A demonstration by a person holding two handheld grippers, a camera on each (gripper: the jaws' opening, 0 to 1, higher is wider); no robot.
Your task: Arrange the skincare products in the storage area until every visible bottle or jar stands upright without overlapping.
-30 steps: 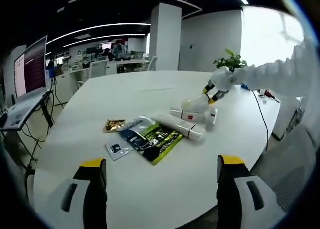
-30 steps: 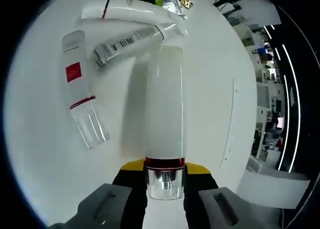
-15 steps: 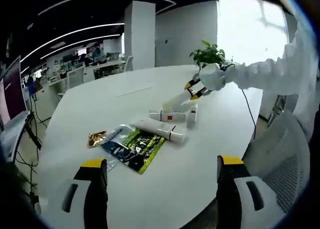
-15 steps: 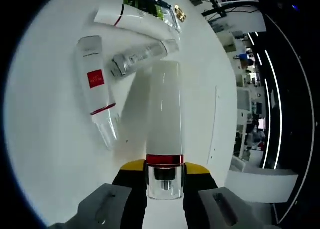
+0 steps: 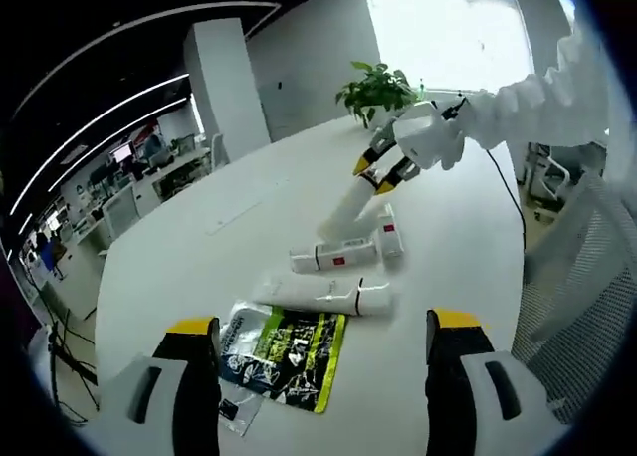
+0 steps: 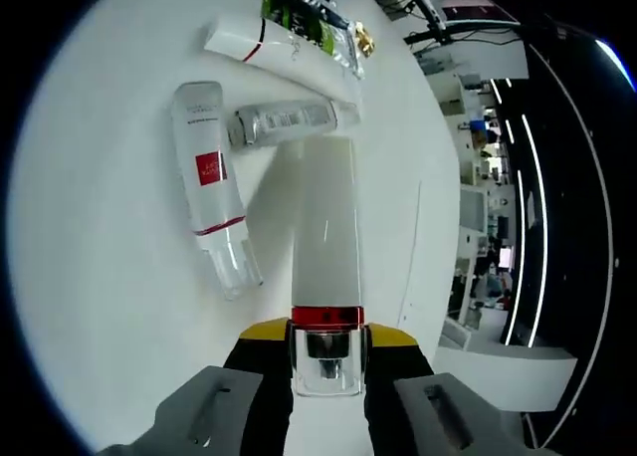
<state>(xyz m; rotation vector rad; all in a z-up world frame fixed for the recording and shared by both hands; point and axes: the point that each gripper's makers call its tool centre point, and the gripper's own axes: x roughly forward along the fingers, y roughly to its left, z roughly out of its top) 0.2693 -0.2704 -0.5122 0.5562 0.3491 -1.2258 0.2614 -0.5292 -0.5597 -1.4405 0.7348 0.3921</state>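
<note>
The right gripper (image 6: 328, 361) is clamped on the bottle (image 6: 326, 232) at its cap, long axis running straight out from the fingertips, tilted; the left gripper (image 5: 317, 376) gapes empty, farther off.

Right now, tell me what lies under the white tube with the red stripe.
The white tube rests on the bare white table, its edge beside the green-black sachet. Whether it overlaps the sachet cannot be told.

You have a tall white bottle (image 6: 326, 232) with a red band and clear cap tilted in the air, while a red-square bottle (image 6: 211, 193), a barcode tube (image 6: 284, 123) and a far white tube (image 6: 267, 47) lie flat on the table.
</note>
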